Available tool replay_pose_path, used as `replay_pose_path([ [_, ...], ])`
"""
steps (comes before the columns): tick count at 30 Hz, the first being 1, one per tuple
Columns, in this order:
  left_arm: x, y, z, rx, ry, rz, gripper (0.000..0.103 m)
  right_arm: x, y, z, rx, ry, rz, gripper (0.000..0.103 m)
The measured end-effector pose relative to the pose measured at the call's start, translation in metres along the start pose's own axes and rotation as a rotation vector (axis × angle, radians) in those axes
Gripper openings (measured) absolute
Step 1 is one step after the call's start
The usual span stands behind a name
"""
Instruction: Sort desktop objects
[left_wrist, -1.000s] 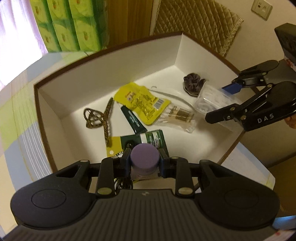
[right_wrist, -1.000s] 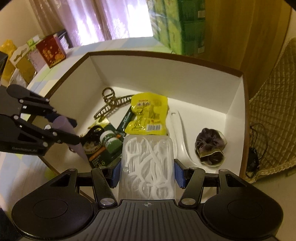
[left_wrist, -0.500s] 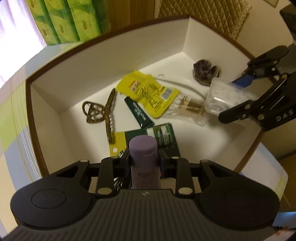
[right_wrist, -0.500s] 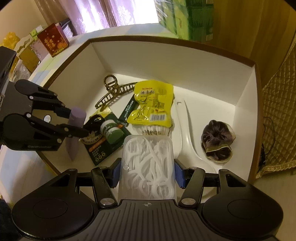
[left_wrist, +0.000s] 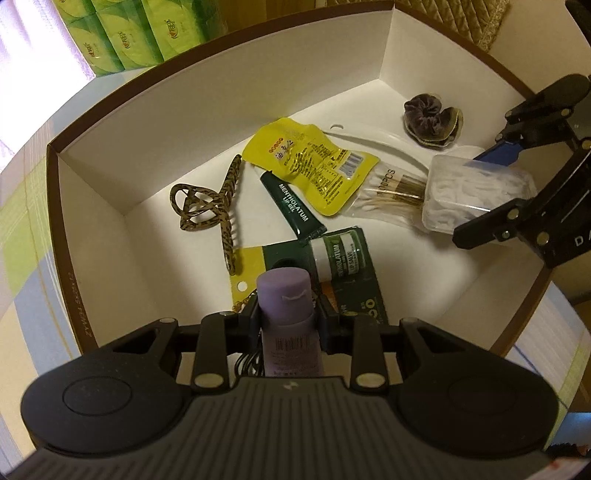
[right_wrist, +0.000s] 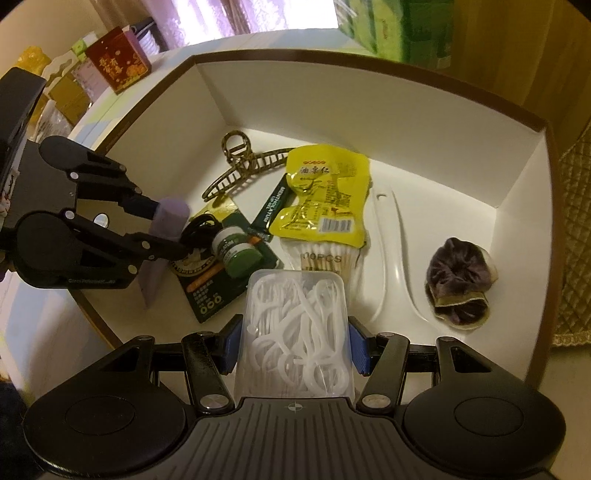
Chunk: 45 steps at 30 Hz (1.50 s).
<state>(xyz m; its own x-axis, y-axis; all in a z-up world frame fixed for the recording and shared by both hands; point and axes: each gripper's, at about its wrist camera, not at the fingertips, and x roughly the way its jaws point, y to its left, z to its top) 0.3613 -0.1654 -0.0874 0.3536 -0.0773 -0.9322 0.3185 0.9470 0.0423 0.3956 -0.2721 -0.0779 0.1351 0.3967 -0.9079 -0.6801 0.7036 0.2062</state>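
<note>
Dim warm indoor light, blown-out window (right_wrist: 236, 18) glare, fisheye-bent edges, soft shadows

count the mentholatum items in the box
2: a dark green lip gel tube beside the yellow packet, and a lip salve on its green card. More may be hidden underneath.

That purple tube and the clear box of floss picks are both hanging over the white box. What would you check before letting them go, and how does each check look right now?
1. Left gripper grips the purple tube firmly: ok, pads on both sides.
2. Right gripper grips the floss pick box: ok, blue pads against both walls.
3. Both items are over the white box, inside its rim: ok.
4. Clear floor under the tube: not ok, the lip salve card lies just below it.
5. Clear floor under the floss pick box: cannot tell, cotton swabs and white spoon lie close.
6. The two grippers are apart: ok.
</note>
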Motion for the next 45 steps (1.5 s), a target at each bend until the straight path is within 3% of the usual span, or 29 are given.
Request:
replay_pose_path([
  [5,0.004,0.001,-0.001,0.008,0.030,0.011,0.029,0.008,0.002,0.004,-0.009,0.024,0.014,0.055],
  [7,0.005,0.002,-0.001,0.004,0.038,0.010,0.030,0.008,0.003,0.004,0.002,0.025,0.015,0.065],
  [10,0.005,0.003,-0.001,0.000,0.043,0.019,0.042,0.005,0.004,0.002,0.024,0.005,0.023,0.083],
  [12,0.003,0.005,0.000,-0.005,0.044,0.016,0.060,0.004,0.006,-0.001,0.025,0.001,0.022,0.085],
  [14,0.001,0.004,0.001,-0.001,0.039,0.002,0.067,0.003,0.008,-0.003,0.026,0.000,0.014,0.087],
  [22,0.000,0.001,0.003,-0.015,0.042,0.005,0.073,-0.008,0.015,-0.011,0.045,-0.040,-0.050,0.099],
  [31,-0.019,-0.004,0.005,-0.063,-0.007,0.008,0.085,-0.029,0.028,-0.022,0.098,-0.139,-0.163,0.101],
  [33,-0.029,-0.006,0.005,-0.064,-0.039,0.013,0.095,-0.034,0.035,-0.025,0.107,-0.170,-0.200,0.101],
  [37,-0.049,-0.008,0.002,-0.071,-0.095,0.008,0.095,-0.041,0.043,-0.033,0.145,-0.230,-0.243,0.101],
  [45,-0.081,-0.007,-0.016,-0.123,-0.192,0.079,0.100,-0.059,0.057,-0.049,0.236,-0.342,-0.253,0.101],
])
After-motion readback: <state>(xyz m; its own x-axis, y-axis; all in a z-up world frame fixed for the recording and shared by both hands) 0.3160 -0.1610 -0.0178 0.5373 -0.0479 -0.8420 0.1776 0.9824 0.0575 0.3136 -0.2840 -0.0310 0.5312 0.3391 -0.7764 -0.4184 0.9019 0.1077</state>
